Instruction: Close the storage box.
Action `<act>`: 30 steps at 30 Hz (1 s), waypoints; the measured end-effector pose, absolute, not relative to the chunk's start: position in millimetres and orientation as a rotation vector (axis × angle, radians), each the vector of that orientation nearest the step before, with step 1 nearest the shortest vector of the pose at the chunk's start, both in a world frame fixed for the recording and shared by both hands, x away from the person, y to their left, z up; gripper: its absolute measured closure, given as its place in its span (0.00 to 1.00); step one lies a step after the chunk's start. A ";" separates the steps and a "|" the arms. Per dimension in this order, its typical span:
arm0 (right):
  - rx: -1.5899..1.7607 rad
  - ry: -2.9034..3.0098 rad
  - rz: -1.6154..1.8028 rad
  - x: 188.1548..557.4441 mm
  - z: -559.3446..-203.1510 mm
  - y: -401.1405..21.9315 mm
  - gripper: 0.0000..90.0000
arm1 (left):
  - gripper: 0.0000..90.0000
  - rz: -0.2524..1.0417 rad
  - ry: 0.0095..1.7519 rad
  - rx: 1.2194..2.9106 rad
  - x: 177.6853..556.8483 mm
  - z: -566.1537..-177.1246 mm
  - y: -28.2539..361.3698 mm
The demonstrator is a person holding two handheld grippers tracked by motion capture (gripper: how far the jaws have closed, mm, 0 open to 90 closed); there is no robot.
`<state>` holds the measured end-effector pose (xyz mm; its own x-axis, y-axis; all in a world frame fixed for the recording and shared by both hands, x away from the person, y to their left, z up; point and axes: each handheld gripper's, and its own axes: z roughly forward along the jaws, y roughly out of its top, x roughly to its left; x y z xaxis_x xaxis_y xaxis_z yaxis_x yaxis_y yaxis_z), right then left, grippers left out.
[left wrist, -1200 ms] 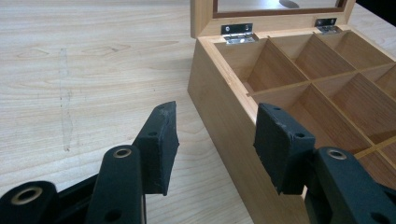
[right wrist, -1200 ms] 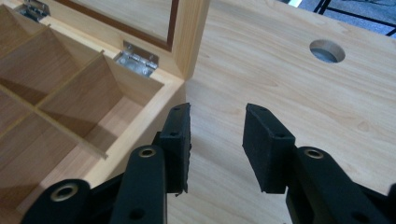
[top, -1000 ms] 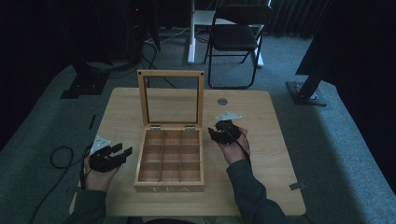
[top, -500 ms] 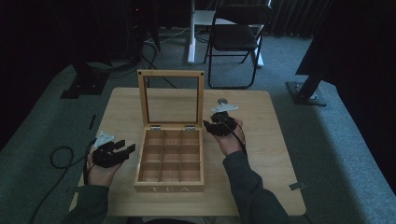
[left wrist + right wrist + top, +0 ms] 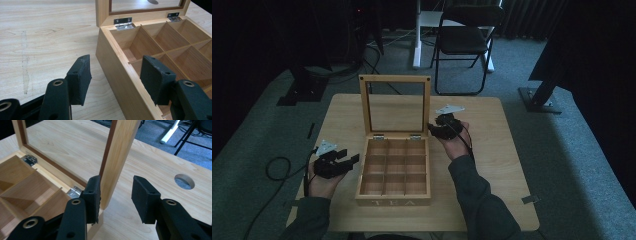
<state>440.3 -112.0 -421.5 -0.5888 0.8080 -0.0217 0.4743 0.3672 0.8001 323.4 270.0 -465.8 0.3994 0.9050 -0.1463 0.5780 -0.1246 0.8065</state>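
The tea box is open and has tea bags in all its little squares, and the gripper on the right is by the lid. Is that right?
Not quite. The tea box is open, but its little squares are empty: the high view and the left gripper view show bare wood inside. The right gripper is indeed by the lid, its jaws open around the lid's edge.

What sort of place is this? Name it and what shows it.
Probably a recording studio or lab, not a home: black stands around the table, loose cables across grey carpet, a folding chair, and a dark backdrop.
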 end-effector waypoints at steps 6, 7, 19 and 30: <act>1.123 2.218 1.122 447.8 -420.8 -113.3 0.67 | 0.45 0.492 1.284 1.826 324.3 -466.1 269.4; 1.129 2.218 1.123 448.8 -421.3 -113.6 0.67 | 0.45 0.492 1.283 1.825 324.4 -466.2 269.2; 1.127 2.209 1.134 458.2 -415.9 -107.5 0.59 | 0.45 0.493 1.285 1.830 325.8 -466.8 267.1; 1.143 2.208 1.156 471.5 -414.0 -101.6 0.59 | 0.45 0.486 1.288 1.827 329.1 -466.5 267.5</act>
